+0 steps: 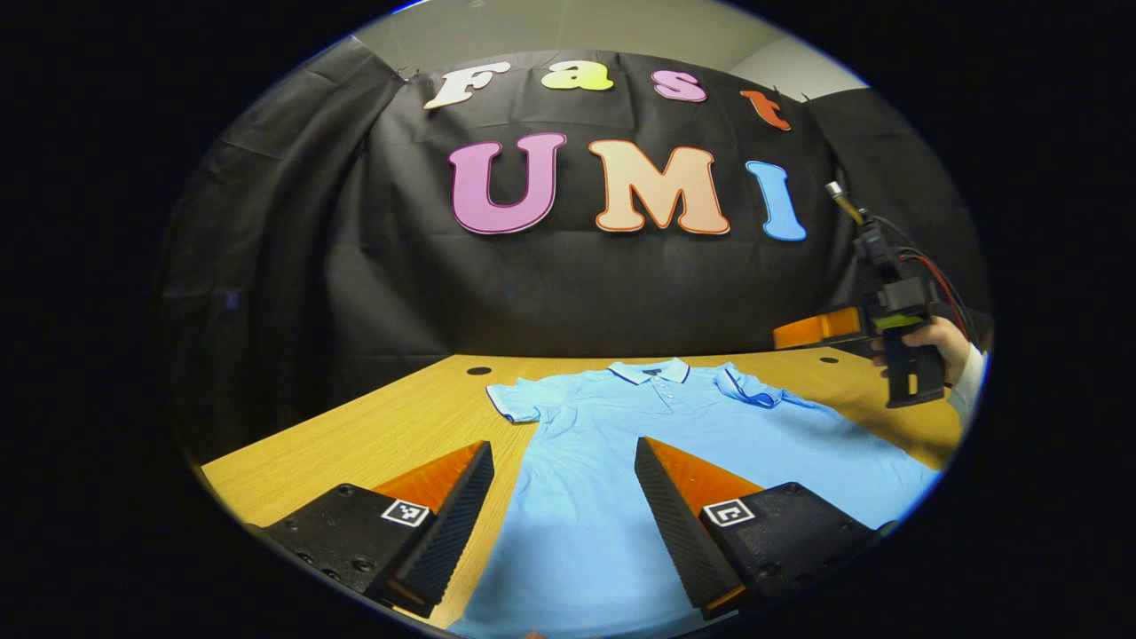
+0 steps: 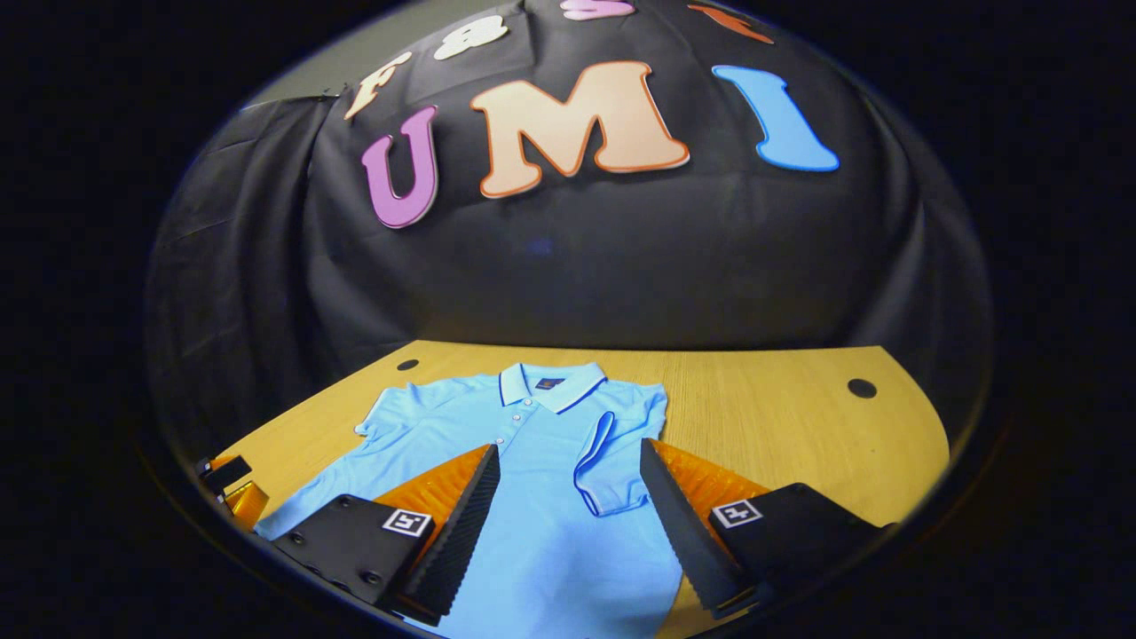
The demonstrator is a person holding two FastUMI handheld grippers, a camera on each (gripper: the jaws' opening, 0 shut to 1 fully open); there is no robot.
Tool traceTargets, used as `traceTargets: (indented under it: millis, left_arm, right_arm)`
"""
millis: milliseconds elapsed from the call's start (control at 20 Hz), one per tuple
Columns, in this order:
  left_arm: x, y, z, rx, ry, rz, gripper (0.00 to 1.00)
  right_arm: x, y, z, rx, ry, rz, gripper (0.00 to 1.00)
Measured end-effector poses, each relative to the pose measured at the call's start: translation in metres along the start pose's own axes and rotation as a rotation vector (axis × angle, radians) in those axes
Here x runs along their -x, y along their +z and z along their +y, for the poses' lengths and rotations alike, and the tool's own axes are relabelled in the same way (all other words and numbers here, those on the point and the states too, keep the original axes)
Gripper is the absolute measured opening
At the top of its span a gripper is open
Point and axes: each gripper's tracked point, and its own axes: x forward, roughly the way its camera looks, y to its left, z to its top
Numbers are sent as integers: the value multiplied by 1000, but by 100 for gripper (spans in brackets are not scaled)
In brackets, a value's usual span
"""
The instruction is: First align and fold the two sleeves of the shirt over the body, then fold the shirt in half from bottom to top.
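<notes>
A light blue polo shirt (image 1: 639, 426) lies flat on the wooden table (image 1: 355, 444), collar toward the far wall. In the right gripper view one sleeve (image 2: 612, 461) of the shirt (image 2: 532, 497) is folded over the body, while the other sleeve (image 2: 390, 417) lies spread out. The spread sleeve (image 1: 519, 399) sits at the left in the left gripper view. My left gripper (image 1: 564, 506) hovers open above the shirt's lower body. My right gripper (image 2: 568, 506) is open over the folded sleeve, with nothing between its fingers. Farther off, the right gripper (image 1: 896, 337) is held in a hand above the table's right side.
The table (image 2: 799, 417) has small dark round holes (image 2: 861, 388) near its far corners. Black cloth walls close in the back and sides. The other gripper's edge (image 2: 231, 488) shows at the lower left in the right gripper view.
</notes>
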Motion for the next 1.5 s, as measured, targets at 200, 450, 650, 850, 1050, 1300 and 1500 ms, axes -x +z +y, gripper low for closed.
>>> traceTargets:
  millis: [200,450,650,850,1050,1300,1500]
  left_arm:
    - [-7,-3,9,34,-5,29,96]
    - [-24,3,23,27,-15,57,95]
    - [-46,15,31,48,-48,94,95]
    - [-75,24,37,63,-88,158,95]
    - [-110,21,48,155,-107,246,95]
    - [-169,15,86,158,-57,321,95]
    - [-213,3,95,135,-43,382,95]
  right_arm:
    - [64,-4,14,25,1,-78,98]
    - [106,-20,28,-10,21,-128,98]
    - [123,-42,34,-75,44,-97,98]
    - [128,-45,21,-61,11,-110,98]
    - [129,-52,10,-21,-25,-103,98]
    - [128,-56,5,-22,-32,-90,98]
    - [125,-63,2,-20,-39,-68,98]
